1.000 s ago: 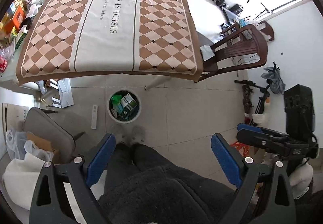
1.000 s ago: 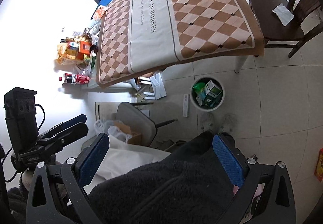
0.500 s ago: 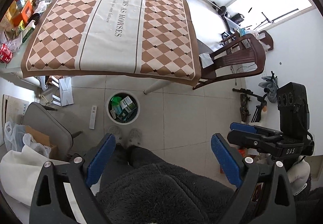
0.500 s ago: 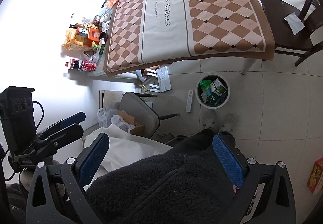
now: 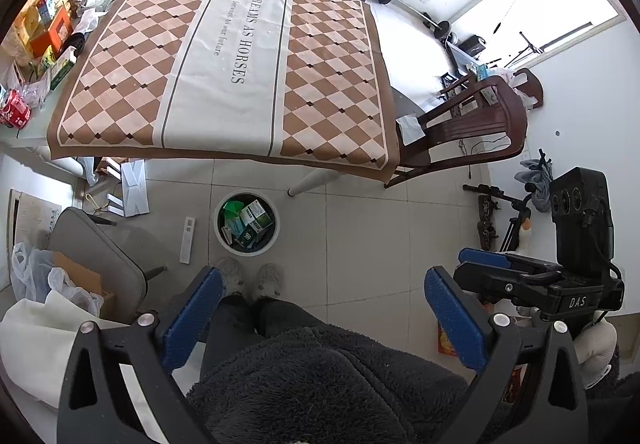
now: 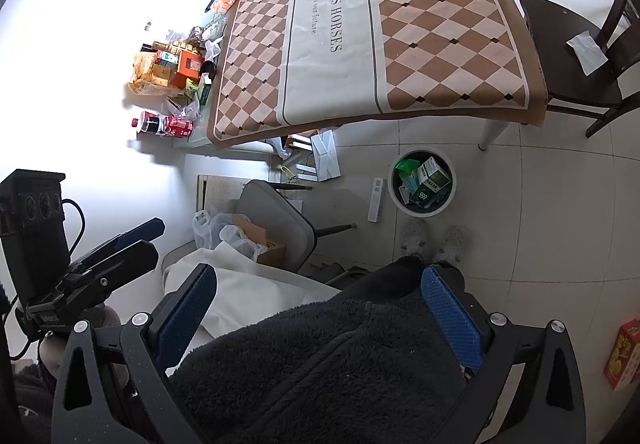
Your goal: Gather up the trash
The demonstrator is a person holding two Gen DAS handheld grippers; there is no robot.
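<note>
Left wrist: left gripper (image 5: pixel 322 314) gapes empty above trash bin (image 5: pixel 245 223)

Both grippers pointed steeply down over the person's dark fleece-clad front and legs. The left gripper (image 5: pixel 322 310) had just been opening — its blue pads (image 5: pixel 191 318) stood wide apart with nothing gripped. The right gripper (image 6: pixel 320 310) likewise hung spread, empty — pads (image 6: pixel 452 318) well apart.
</note>
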